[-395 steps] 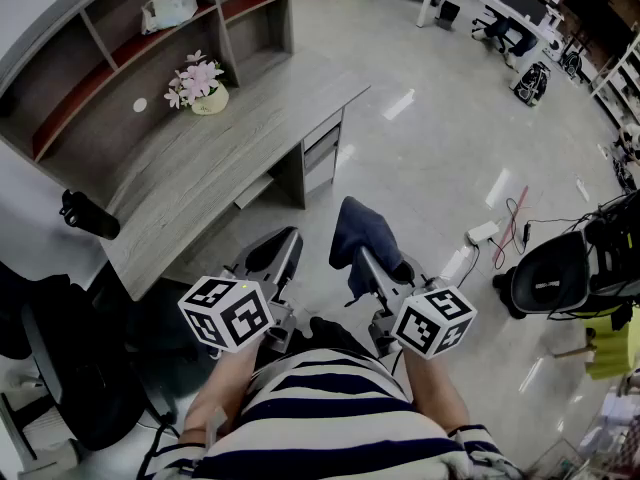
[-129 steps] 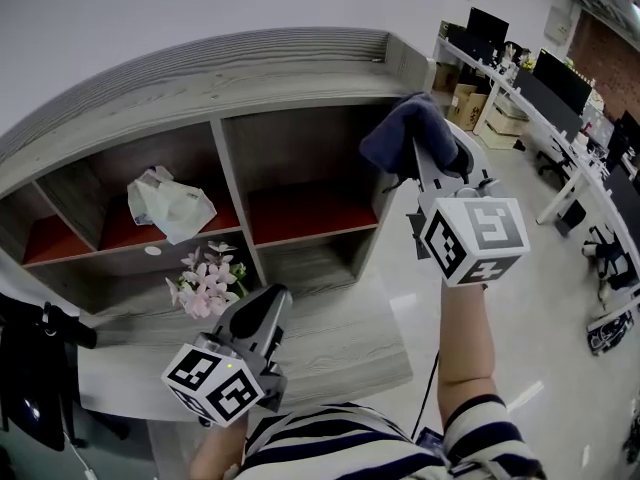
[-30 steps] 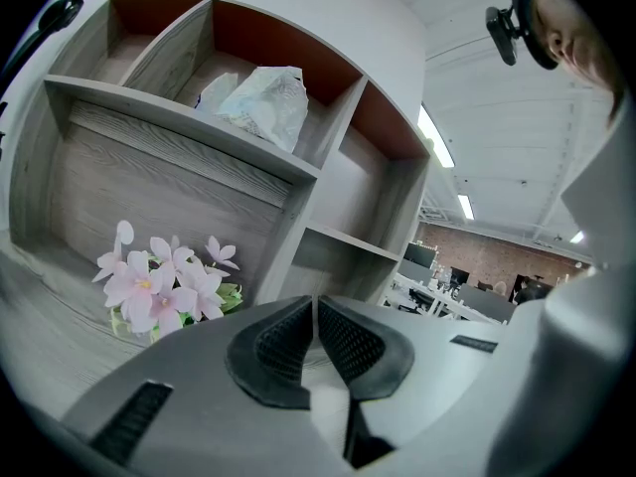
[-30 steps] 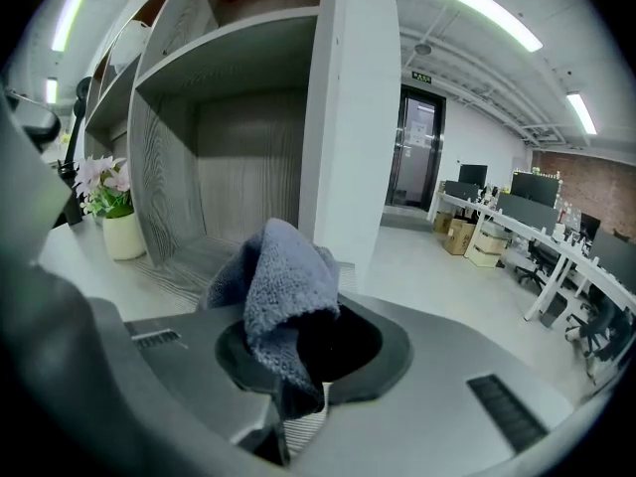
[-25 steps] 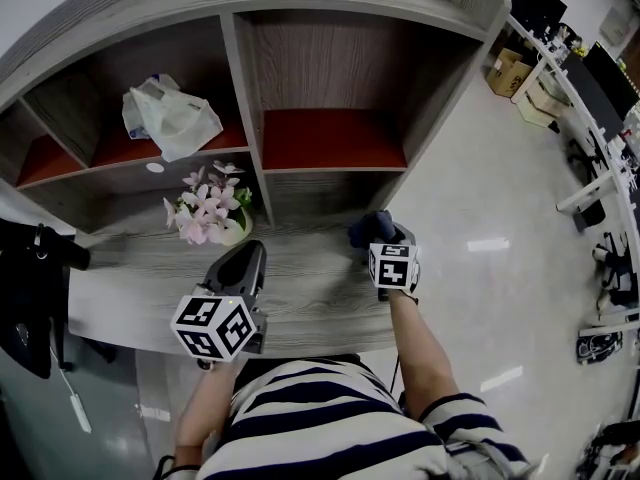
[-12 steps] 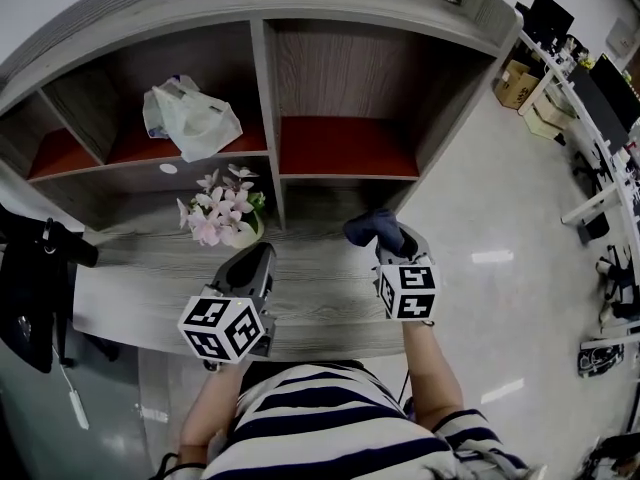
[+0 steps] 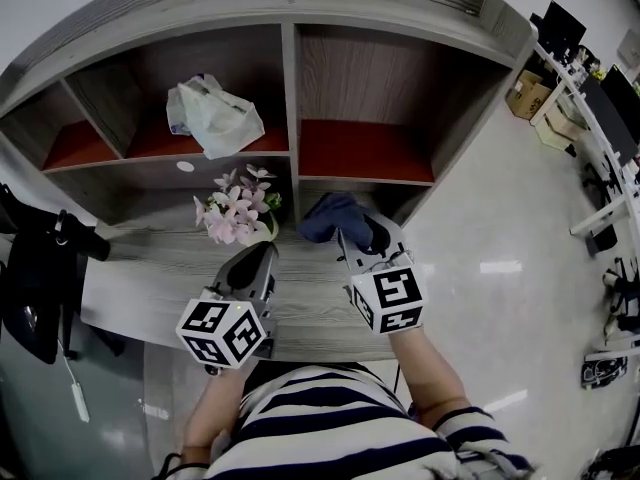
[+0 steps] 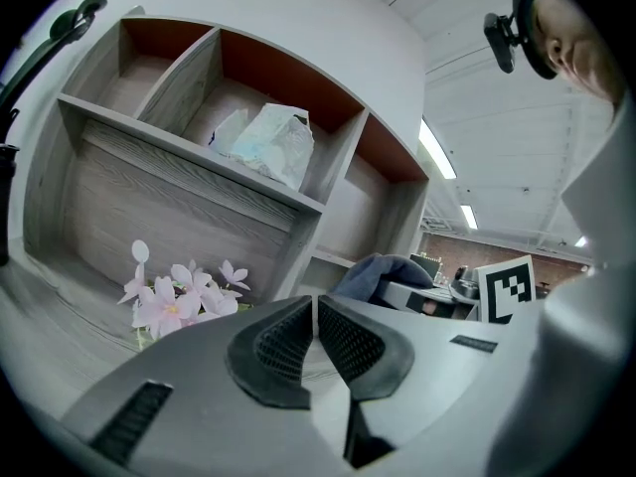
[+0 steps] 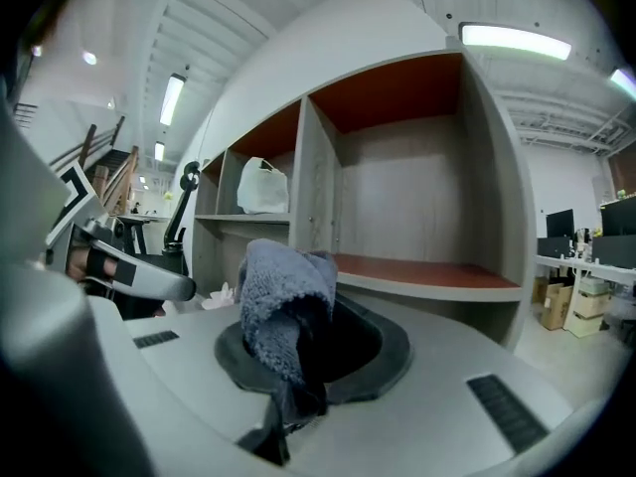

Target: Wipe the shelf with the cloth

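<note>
Two grippers, left (image 7: 260, 255) and right (image 7: 357, 236), one cloth (image 7: 325, 215), one shelf (image 7: 365, 154), one flower pot (image 7: 240, 220), one plastic bag (image 7: 215, 116)

Our right tool (image 9: 298, 351) pinches a bunched blue cloth (image 9: 283, 291) between its jaws. Ahead we see the shelf (image 9: 427, 271), and a white bag (image 9: 263, 189) sits further left.

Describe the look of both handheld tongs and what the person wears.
Left tongs and right tongs: grey moulded plastic, dark pads, each bearing a white cube with black square markers. The person wears a dark-and-white striped top.
</note>
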A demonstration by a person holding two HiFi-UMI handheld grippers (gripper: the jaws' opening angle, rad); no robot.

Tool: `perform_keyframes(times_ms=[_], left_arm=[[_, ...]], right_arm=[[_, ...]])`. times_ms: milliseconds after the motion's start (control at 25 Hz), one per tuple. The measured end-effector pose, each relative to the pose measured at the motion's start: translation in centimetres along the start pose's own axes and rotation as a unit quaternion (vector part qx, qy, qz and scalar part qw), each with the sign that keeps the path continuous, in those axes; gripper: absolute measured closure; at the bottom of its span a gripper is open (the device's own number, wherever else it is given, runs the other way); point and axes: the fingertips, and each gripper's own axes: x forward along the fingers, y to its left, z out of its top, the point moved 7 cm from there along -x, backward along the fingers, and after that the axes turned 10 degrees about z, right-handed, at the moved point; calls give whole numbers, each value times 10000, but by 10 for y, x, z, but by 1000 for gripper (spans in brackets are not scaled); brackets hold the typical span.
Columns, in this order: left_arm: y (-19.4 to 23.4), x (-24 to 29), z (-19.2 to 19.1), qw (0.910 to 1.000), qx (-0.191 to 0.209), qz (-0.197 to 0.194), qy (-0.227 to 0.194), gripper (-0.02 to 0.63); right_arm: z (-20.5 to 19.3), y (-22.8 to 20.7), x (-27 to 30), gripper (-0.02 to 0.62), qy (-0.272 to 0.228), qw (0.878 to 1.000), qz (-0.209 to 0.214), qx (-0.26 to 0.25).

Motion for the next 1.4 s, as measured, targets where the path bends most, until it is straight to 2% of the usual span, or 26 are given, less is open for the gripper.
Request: perform_keyframes(times_ms=[240, 520, 760, 1400], left_arm=[[9, -10, 3, 9998, -28, 160, -64, 575], [16, -13, 5, 9997, -59, 239, -76, 575], [11, -7, 7, 9999, -33, 120, -64, 575], [-14, 21, 2, 9991, 42, -403, 147, 575]], right_arm=[[16, 20, 33, 528, -187, 9991, 337, -169], [23, 24, 65, 526, -120, 9981, 505, -330], [22, 9, 66, 527, -6, 9989, 267, -392], [9, -50, 10, 526, 52, 9978, -651, -118]])
